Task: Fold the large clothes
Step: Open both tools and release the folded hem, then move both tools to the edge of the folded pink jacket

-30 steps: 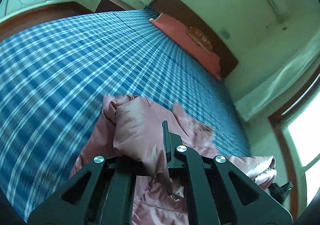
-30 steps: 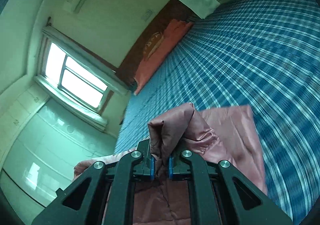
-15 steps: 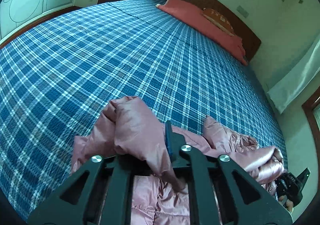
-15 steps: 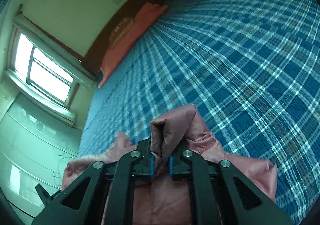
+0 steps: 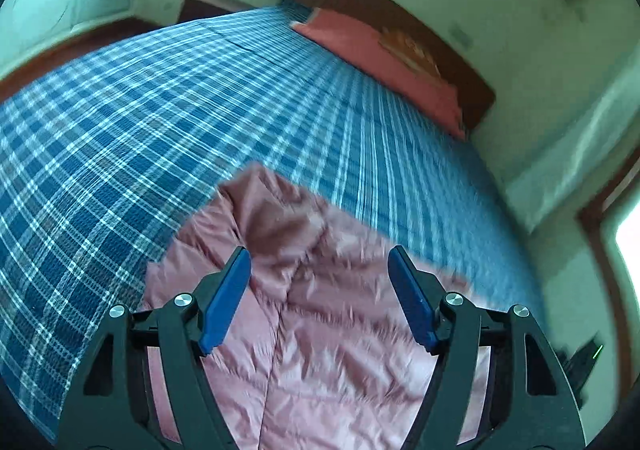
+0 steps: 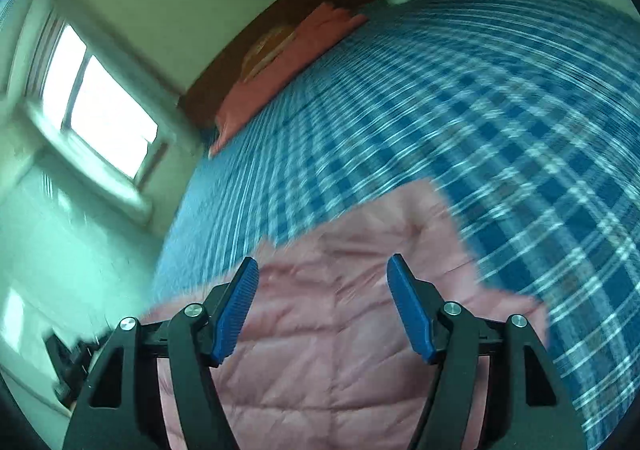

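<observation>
Both tongs let go of the pink padded jacket

Half a second ago each pinched a fold; now the left gripper (image 5: 320, 270) and right gripper (image 6: 322, 278) gape wide, empty, above the jacket (image 5: 320, 330), which lies under and ahead of them on the blue plaid bed (image 5: 120, 110). That fold looks laid. Red pillows (image 5: 384, 58) and a window (image 6: 100, 110) lie beyond.

Plaid bedspread (image 5: 168, 102), red pillow (image 5: 384, 62).

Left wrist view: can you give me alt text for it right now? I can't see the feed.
The left gripper is open and empty above a pink quilted jacket lying on a blue plaid bedspread. A red pillow lies against the dark wooden headboard. The image is motion-blurred.
</observation>
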`<state>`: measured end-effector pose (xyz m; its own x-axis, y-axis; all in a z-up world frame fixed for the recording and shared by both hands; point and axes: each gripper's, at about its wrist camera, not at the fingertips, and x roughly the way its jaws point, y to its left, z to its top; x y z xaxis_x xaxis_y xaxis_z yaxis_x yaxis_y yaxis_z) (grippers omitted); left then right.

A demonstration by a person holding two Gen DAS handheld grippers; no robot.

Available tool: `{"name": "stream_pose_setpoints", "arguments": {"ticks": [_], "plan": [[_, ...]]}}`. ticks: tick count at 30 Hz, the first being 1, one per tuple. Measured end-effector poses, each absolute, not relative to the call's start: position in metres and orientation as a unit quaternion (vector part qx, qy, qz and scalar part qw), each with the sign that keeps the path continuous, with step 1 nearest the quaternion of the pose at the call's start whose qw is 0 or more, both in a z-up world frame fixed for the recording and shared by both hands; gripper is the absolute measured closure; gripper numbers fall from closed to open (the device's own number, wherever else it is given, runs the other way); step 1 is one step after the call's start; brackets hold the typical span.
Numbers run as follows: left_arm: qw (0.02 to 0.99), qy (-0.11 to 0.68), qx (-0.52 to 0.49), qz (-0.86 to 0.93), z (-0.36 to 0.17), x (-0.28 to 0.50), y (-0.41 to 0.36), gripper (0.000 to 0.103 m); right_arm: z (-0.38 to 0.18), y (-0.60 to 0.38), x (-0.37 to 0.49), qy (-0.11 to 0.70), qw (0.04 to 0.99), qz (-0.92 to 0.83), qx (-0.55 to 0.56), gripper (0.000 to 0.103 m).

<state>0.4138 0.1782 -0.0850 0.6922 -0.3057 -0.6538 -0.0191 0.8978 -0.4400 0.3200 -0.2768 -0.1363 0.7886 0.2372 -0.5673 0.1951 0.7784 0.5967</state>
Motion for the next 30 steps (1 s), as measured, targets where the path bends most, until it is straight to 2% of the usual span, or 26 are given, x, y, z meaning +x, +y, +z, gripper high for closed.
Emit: {"name": "stream_pose_setpoints", "arguments": {"ticks": [3,4,8,12,15,18,21,25,27,30], "plan": [[0.904,0.392,-0.153,-0.078,-0.096,0.416,0.155,0.034,-0.131,-0.229,0.339,0.345,0.900,0.034,0.263,0.052],[0.906,0.390,-0.142,-0.078,-0.100,0.418,0.149,0.034,-0.129,-0.213,0.345,0.348,0.906,0.042,0.238,0.058],[0.913,0.390,-0.108,-0.051,-0.117,0.437,0.142,0.034,-0.130,-0.163,0.373,0.363,0.913,0.069,0.171,0.060],[0.903,0.412,-0.117,-0.022,-0.142,0.459,0.150,0.034,-0.152,-0.134,0.398,0.395,0.909,0.054,0.122,0.060],[0.896,0.427,-0.122,-0.007,-0.154,0.475,0.153,0.034,-0.164,-0.129,0.409,0.410,0.902,0.048,0.126,0.060],[0.896,0.424,-0.132,-0.014,-0.145,0.476,0.156,0.034,-0.151,-0.137,0.407,0.405,0.904,0.051,0.128,0.060],[0.896,0.409,-0.169,-0.029,-0.139,0.476,0.170,0.034,-0.138,-0.166,0.395,0.384,0.913,0.024,0.137,0.060],[0.875,0.436,-0.209,-0.017,-0.160,0.493,0.183,0.034,-0.156,-0.212,0.400,0.408,0.898,-0.061,0.153,0.060],[0.875,0.443,-0.194,-0.025,-0.166,0.499,0.176,0.030,-0.179,-0.232,0.403,0.442,0.872,-0.067,0.197,0.060],[0.881,0.452,-0.142,-0.022,-0.164,0.504,0.158,0.026,-0.185,-0.245,0.396,0.431,0.868,-0.053,0.240,0.060]]}}
